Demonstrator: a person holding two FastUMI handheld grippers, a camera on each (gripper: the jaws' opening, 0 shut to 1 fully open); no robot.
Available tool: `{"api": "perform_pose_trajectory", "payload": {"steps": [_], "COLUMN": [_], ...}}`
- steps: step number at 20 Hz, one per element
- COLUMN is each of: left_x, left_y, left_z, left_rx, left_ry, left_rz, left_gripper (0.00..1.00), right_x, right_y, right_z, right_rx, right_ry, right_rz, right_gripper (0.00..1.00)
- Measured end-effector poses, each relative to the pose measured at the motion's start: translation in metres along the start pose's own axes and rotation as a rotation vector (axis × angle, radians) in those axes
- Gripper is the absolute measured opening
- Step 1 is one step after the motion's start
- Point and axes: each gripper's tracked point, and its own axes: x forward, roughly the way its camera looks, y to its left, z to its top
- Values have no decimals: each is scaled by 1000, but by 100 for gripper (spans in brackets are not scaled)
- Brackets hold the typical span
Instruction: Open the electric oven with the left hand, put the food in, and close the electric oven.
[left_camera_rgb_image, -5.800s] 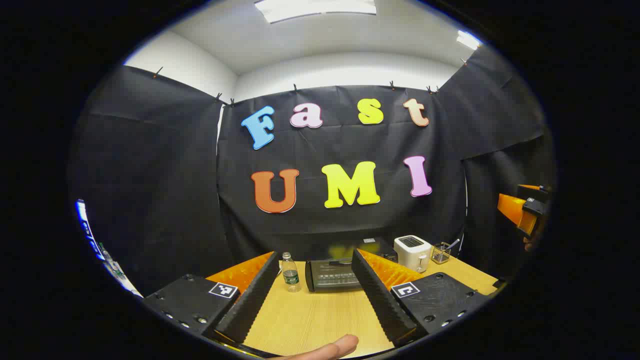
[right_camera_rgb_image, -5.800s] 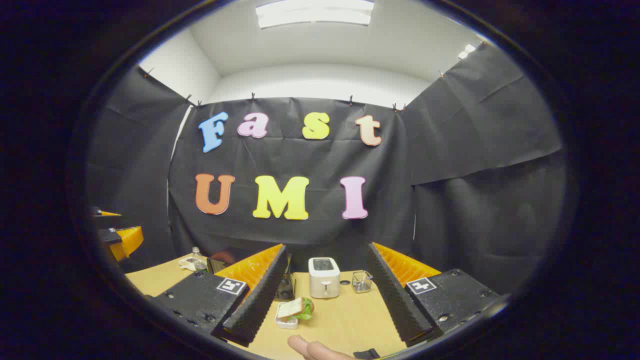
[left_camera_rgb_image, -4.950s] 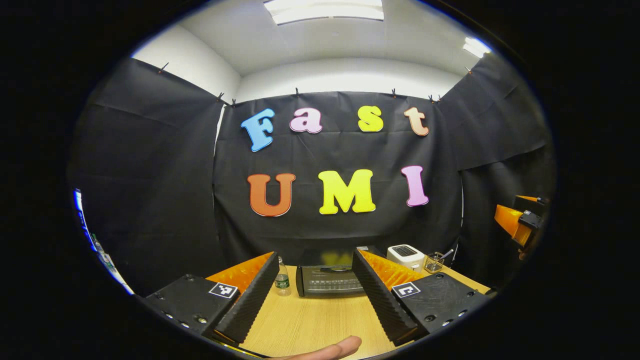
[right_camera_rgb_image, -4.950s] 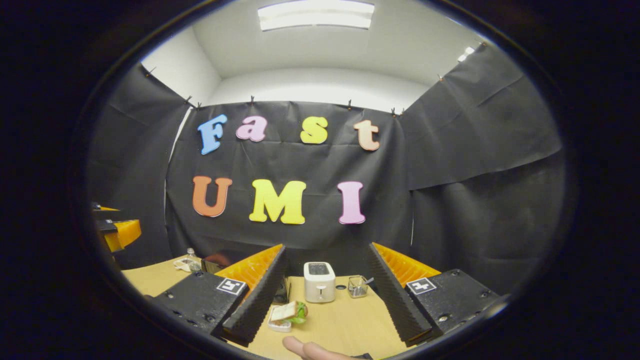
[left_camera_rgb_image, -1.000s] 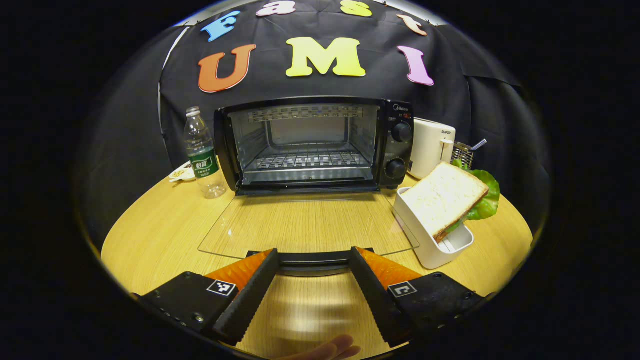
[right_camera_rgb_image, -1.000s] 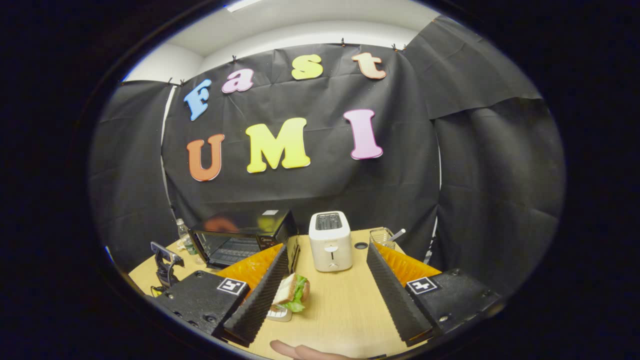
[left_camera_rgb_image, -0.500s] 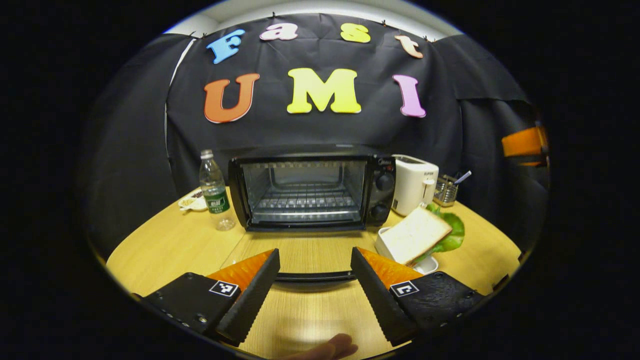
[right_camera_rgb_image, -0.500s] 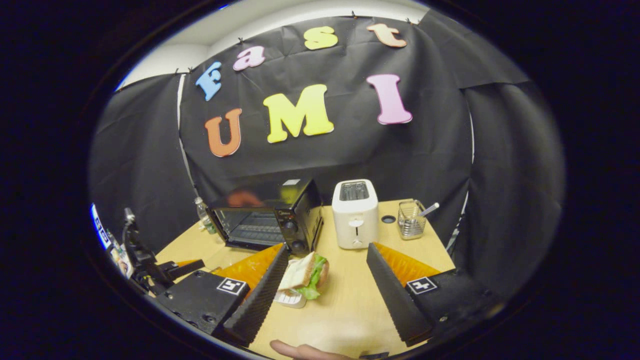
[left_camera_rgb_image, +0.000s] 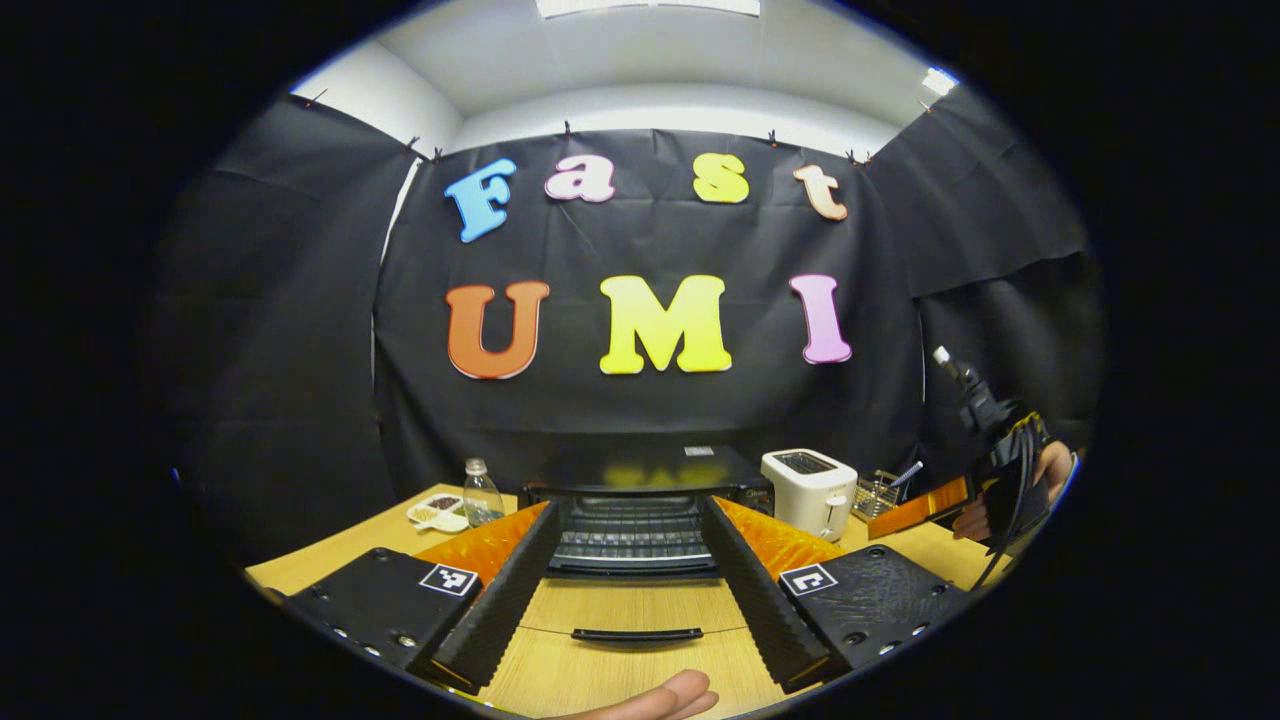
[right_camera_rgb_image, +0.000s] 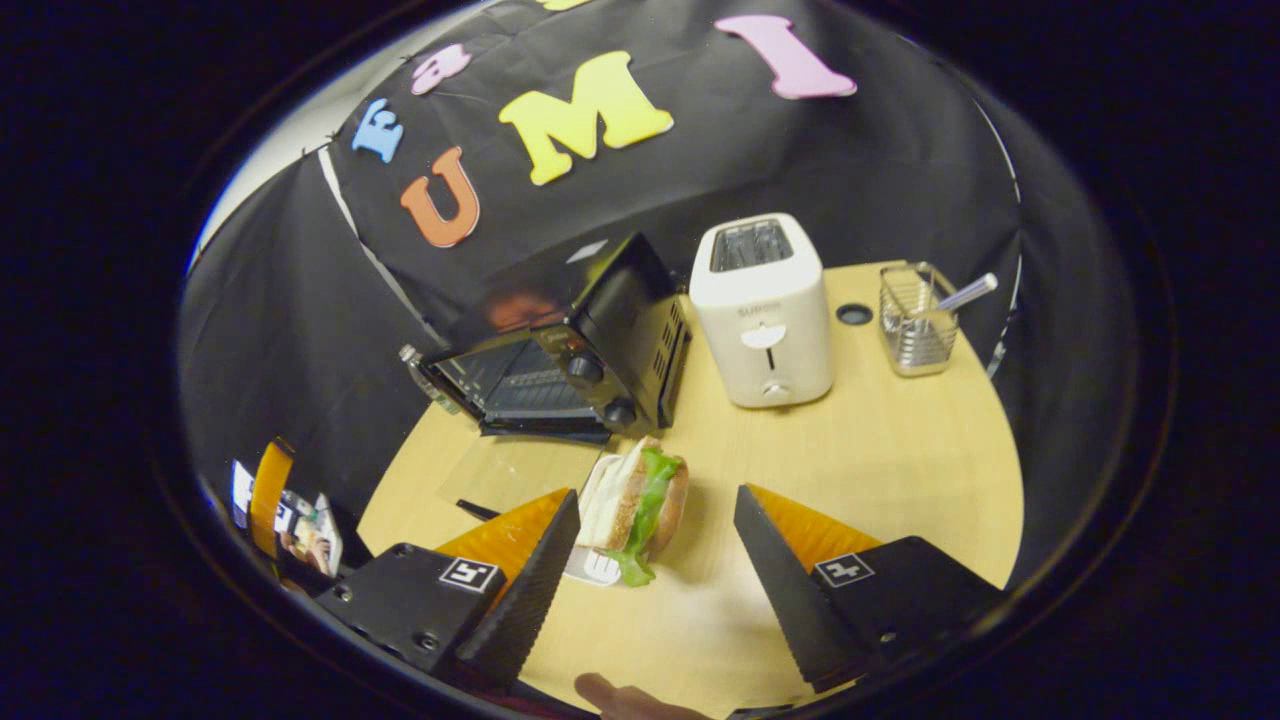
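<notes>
The black electric oven stands at the table's middle. Its glass door lies flat, the handle nearest me, the rack inside bare. My left gripper hovers open in front of the door, touching nothing. In the right gripper view the sandwich, bread with green lettuce, leans in a small white tray beside the oven. My right gripper is open just above it, the sandwich lying closer to the left-hand finger. From the left gripper view, that gripper shows at the right in a hand.
A white toaster stands right of the oven, with a wire basket holding a utensil beyond it. A water bottle and a small dish sit left of the oven. A round hole marks the wooden tabletop.
The left gripper has let go of the door handle and drawn back and up; the door stays flat open. The right gripper has dropped and tilted toward the sandwich.
</notes>
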Motion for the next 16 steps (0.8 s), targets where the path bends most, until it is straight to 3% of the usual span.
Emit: {"api": "perform_pose_trajectory", "payload": {"steps": [1,3,4,6,7,8,9,10,11,12,13,14,15,16], "left_x": [-4,-9,-11,-11,-11,-11,-11,-9,-10,-11,-12,-13,-16,-18], "left_y": [3,16,21,21,22,23,24,25,26,28,29,29,29,30], "left_z": [9,22,28,30,29,26,25,24,22,19,19,21,23,24], "left_rx": [5,19,22,19,17,18,21,26,31,33,32,27,21,14], "left_ry": [-22,-48,-58,-55,-47,-36,-29,-20,-9,-3,-1,-1,-4,-9], "left_rz": [17,73,97,113,120,125,128,134,139,141,143,139,133,126], "left_gripper": [94,94,94,94,94,94,94,94,94,94,94,85,94,86], "right_x": [9,24,29,43,50,55,59,63,67,70,70,68,65,60], "right_y": [-1,4,5,3,1,4,7,8,8,12,14,14,15,19], "right_z": [-5,-15,-19,-26,-30,-35,-39,-42,-43,-44,-45,-45,-45,-45], "right_rx": [38,123,165,217,223,227,236,249,269,299,316,313,319,337], "right_ry": [47,144,191,260,295,327,354,374,385,395,401,389,377,364], "right_rz": [50,156,194,236,249,269,292,306,310,330,331,332,325,322], "right_gripper": [88,87,98,98,83,83,96,95,77,83,63,43,40,39]}}
